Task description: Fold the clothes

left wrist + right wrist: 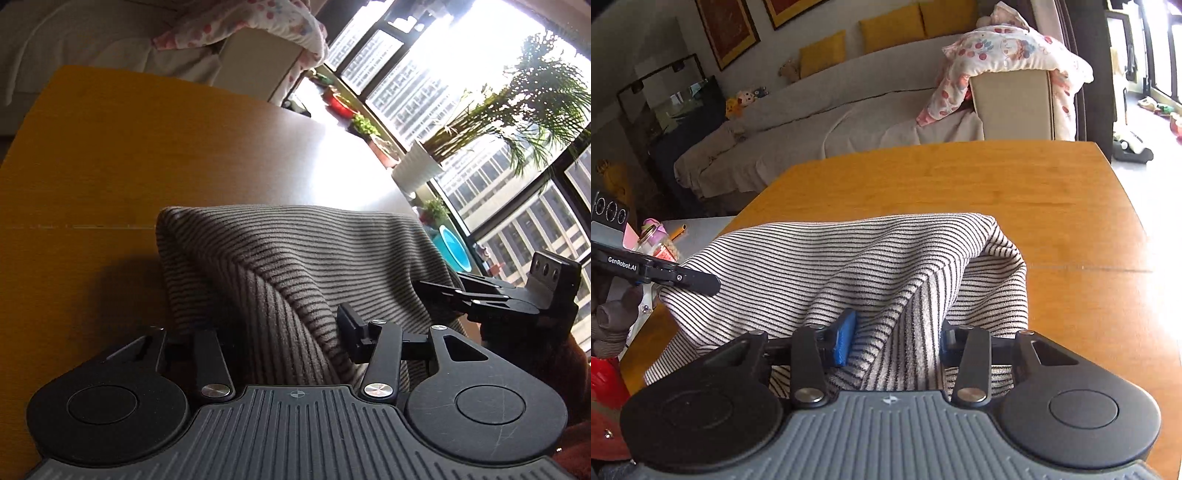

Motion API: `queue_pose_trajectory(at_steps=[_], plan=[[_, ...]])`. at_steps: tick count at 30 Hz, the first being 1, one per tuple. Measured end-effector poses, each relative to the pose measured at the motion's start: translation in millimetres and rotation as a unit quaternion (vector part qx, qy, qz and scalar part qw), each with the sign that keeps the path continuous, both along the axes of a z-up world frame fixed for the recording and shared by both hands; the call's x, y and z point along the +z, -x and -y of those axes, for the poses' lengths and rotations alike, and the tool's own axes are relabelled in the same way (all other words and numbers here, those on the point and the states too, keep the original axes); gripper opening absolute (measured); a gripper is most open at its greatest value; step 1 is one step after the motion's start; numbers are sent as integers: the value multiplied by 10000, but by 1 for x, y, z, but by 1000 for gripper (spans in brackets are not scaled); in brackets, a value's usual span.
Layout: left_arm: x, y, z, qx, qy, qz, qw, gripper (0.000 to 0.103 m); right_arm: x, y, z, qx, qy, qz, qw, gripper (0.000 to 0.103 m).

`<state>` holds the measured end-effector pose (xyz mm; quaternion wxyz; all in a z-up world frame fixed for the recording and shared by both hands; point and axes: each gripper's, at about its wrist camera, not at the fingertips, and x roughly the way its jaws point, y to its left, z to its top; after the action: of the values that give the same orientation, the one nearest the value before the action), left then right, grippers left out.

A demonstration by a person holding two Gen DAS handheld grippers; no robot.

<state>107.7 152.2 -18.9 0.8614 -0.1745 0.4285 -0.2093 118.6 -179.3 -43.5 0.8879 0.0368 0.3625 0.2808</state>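
Observation:
A garment with thin black stripes on grey-white lies bunched on the wooden table. My right gripper is shut on a raised ridge of this cloth, and its blue pads press the fold from both sides. My left gripper is shut on another thick fold of the striped garment; its left finger is hidden under the cloth. Each view shows the other tool: the right gripper bites the cloth's right edge, and the left gripper pinches the cloth's left corner.
Behind the table stand a covered sofa and a flowered quilt draped over a chair back. Potted plants and a blue basin line the window. A small side table with bottles stands left of the table edge.

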Motion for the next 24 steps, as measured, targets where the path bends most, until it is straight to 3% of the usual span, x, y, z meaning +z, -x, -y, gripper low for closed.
queue_pose_trajectory(at_steps=[4,8,11,15,20,24], plan=[[27,-32,4,-49,-271,170,9995,40,30,-19,1,-132,-172,289,9993,19],[57,-25,9,-327,-231,410,9984,38,56,-18,13,39,-327,551,9979,16],[64,-8,17,-589,-103,497,9970,38,58,-14,23,65,-356,512,9980,16],[43,12,21,-736,-273,370,9962,38,36,-6,33,-44,-192,247,9995,16],[-3,17,17,-462,-767,-220,9957,40,-1,-7,37,-305,156,-24,9994,23],[1,16,19,-462,-852,-176,9951,43,-5,-4,36,-368,248,56,9990,31]])
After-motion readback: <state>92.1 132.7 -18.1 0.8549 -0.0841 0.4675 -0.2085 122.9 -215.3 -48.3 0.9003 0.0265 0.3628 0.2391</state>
